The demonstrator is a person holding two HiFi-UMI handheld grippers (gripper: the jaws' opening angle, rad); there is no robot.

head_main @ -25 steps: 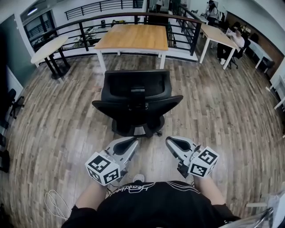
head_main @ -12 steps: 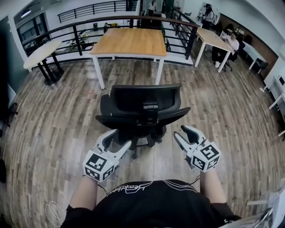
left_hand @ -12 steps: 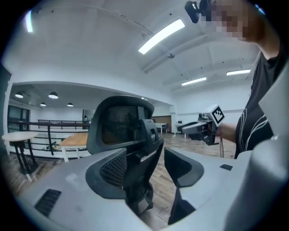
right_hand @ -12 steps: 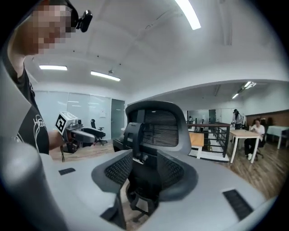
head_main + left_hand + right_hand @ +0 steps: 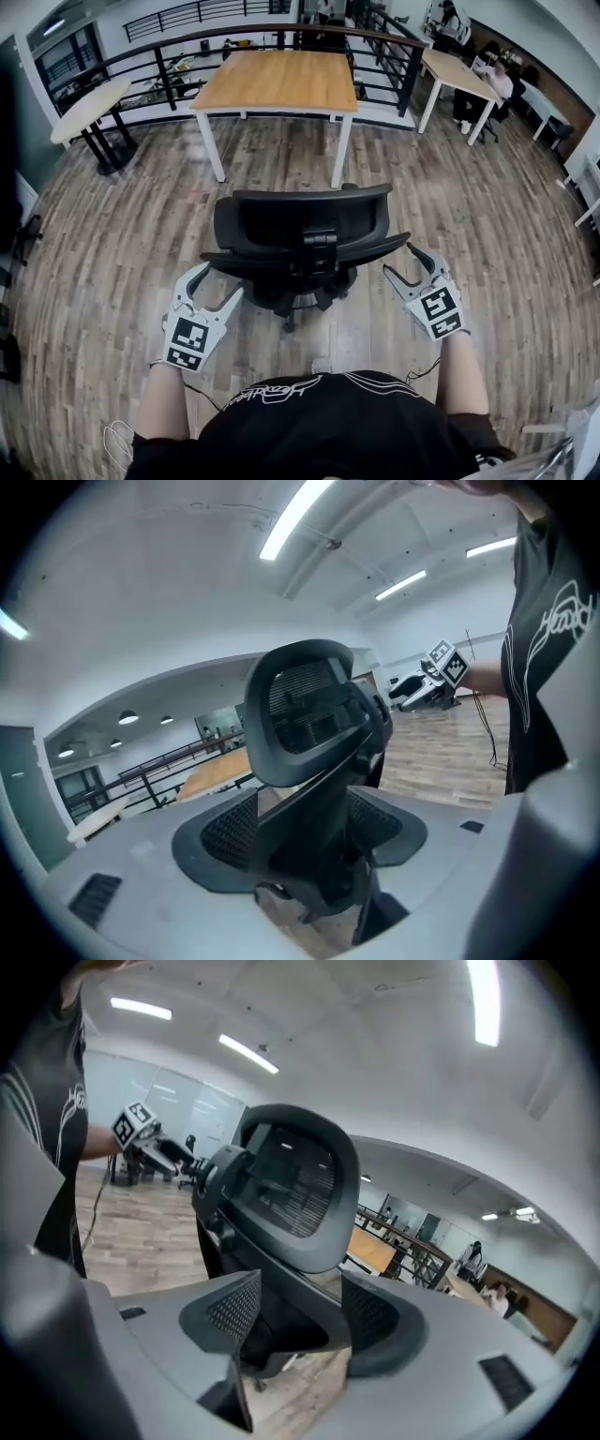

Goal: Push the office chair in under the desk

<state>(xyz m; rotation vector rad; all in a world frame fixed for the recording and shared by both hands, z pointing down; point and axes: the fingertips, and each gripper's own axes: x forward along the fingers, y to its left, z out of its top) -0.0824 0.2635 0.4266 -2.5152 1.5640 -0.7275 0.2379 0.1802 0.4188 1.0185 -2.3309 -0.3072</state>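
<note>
Office chair (image 5: 300,239) stood on the wood-plank floor (image 5: 112,244), on the near side of the desk (image 5: 277,80) and clear of it, with bare floor between the two. Its seat was not under the desk top, and its backrest faced the person. Left hand-held gripper (image 5: 216,284) sat low at the chair's left rear corner, just beside the backrest edge. Right hand-held gripper (image 5: 410,265) sat at the right rear corner, likewise just beside the backrest, so the chair lay between the two. Left gripper view: jaws apart and opening, with the chair's back framed in the gap beyond the tips and no pad pressing on it. Right gripper view: the same, jaws wide and opening, with backrest and spine filling the gap and nothing gripped. Contact between either jaw tip and the chair could not be settled from the head view. A black railing (image 5: 169,56) ran behind the desk.
</note>
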